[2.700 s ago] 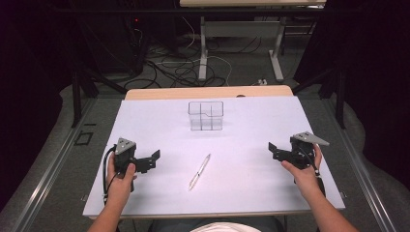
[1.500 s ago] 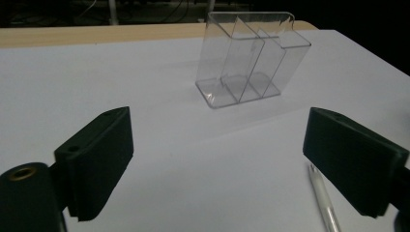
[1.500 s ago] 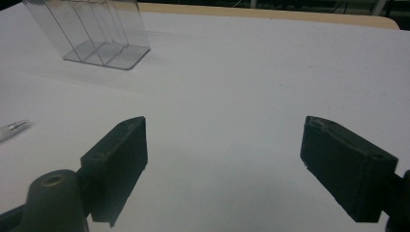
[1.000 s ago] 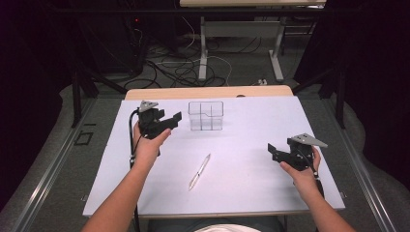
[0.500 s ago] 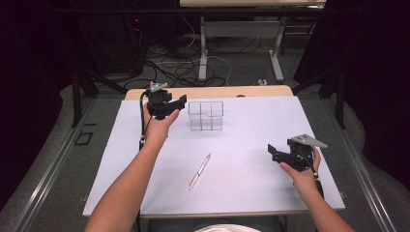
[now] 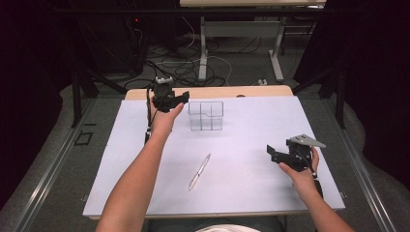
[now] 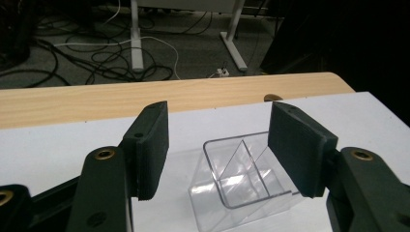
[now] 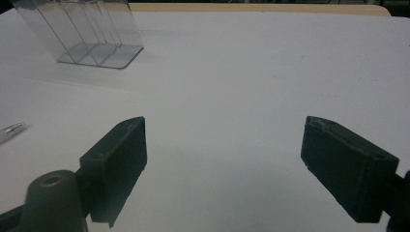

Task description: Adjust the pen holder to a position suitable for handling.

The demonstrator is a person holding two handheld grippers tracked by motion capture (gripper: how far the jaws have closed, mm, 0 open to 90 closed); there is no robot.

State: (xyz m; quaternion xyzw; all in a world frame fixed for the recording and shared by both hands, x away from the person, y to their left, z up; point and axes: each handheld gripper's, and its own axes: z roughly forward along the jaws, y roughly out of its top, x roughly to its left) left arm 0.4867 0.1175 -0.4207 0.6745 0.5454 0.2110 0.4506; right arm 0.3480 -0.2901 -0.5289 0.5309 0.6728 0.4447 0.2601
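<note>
Near the far edge of the white tabletop (image 6: 251, 188), the left hand-held gripper (image 6: 180, 98) is hovering w/ jaws spread just beside a clear plastic organizer (image 6: 206, 115), not touching it. Right hand-held gripper (image 6: 271, 153) is sitting low at the near right, jaws also spread, holding nothing. Silver pen (image 6: 199, 171) is lying mid-table, well apart from both.

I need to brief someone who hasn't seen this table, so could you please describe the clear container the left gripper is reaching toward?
Start from the white sheet covering the table, and look to its far edge near the bare wooden strip. There stands a clear plastic organiser, just right of the open left gripper. Unlike the slim silver pen lying flat mid-sheet, it is see-through, upright and split into compartments.
</note>
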